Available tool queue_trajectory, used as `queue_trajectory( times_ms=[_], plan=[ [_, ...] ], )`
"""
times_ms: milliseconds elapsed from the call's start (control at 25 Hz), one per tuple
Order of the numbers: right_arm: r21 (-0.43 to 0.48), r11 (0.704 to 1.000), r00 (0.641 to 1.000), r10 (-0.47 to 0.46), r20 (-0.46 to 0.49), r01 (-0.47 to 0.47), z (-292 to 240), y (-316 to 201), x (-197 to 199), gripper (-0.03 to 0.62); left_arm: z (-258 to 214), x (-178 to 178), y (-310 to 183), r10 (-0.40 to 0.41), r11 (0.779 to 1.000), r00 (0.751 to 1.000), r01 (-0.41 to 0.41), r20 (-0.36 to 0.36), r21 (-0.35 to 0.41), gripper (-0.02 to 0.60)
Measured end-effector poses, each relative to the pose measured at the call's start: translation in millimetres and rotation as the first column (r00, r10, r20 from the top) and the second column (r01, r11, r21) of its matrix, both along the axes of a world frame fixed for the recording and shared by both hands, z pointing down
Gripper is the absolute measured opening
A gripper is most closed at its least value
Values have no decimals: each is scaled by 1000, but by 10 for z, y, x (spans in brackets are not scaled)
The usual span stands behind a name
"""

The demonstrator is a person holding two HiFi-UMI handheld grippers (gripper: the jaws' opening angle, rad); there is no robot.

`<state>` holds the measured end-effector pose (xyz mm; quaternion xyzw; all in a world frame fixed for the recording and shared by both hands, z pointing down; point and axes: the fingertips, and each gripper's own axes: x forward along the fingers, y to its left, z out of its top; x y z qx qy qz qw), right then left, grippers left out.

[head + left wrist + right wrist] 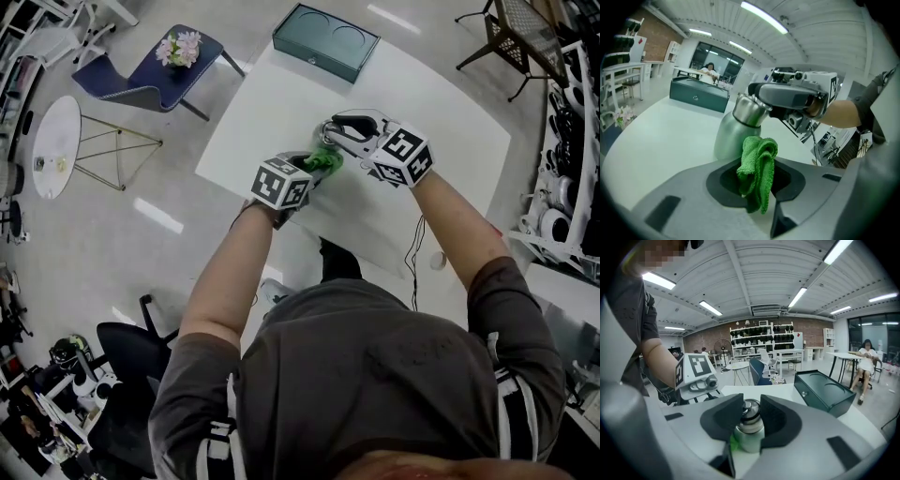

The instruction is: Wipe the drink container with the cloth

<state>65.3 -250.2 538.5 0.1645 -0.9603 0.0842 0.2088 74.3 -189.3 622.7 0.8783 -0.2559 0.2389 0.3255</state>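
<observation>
A steel drink container (pixel 732 132) stands on the white table (pixel 441 131). My right gripper (pixel 751 414) is shut on its neck just below the cap, and the container (pixel 749 431) shows between the dark pads. My left gripper (pixel 757 180) is shut on a bunched green cloth (pixel 757 169), held right in front of the container's lower body; I cannot tell whether they touch. In the head view both grippers meet near the table's near-left edge, with the cloth (pixel 327 160) between the left gripper (pixel 317 169) and the right gripper (pixel 332 131). The container is mostly hidden there.
A dark green box (pixel 325 40) sits at the table's far edge. A thin cable (pixel 417 248) and a small tape roll (pixel 437 260) lie near the right edge. On the floor to the left are a blue chair (pixel 141 80) with flowers and a round white side table (pixel 54 141).
</observation>
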Motion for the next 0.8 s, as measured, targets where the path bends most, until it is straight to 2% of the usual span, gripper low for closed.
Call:
queue_trajectory(
  times_ms=[120, 360, 520, 560, 640, 720, 800],
  plan=[
    [-4, 1000, 1000, -1, 5, 2, -1, 6, -11, 103, 197, 28, 13, 2, 1000, 1000, -1, 30, -27, 89],
    [-15, 1000, 999, -23, -49, 23, 3, 6, 1, 104, 235, 110, 41, -18, 998, 1000, 19, 16, -63, 91],
    [-9, 989, 975, -148, -164, 149, 8, 45, -47, 107, 65, 136, 135, -29, 998, 998, 25, -58, -62, 91],
    [-10, 980, 960, -197, -201, 199, 9, 50, -59, 116, 45, 132, 143, -31, 998, 997, 27, -64, -61, 91],
    [-35, 950, 913, -307, -269, 309, 25, 82, -75, 205, 41, 122, 153, -32, 998, 998, 29, -63, -60, 91],
    [-72, 905, 849, -418, -323, 418, 47, 147, -95, 289, 52, 112, 156, -35, 998, 998, 32, -59, -61, 91],
    [-102, 856, 785, -508, -355, 507, 62, 217, -131, 291, 65, 108, 150, -39, 997, 998, 35, -58, -64, 91]
  ],
)
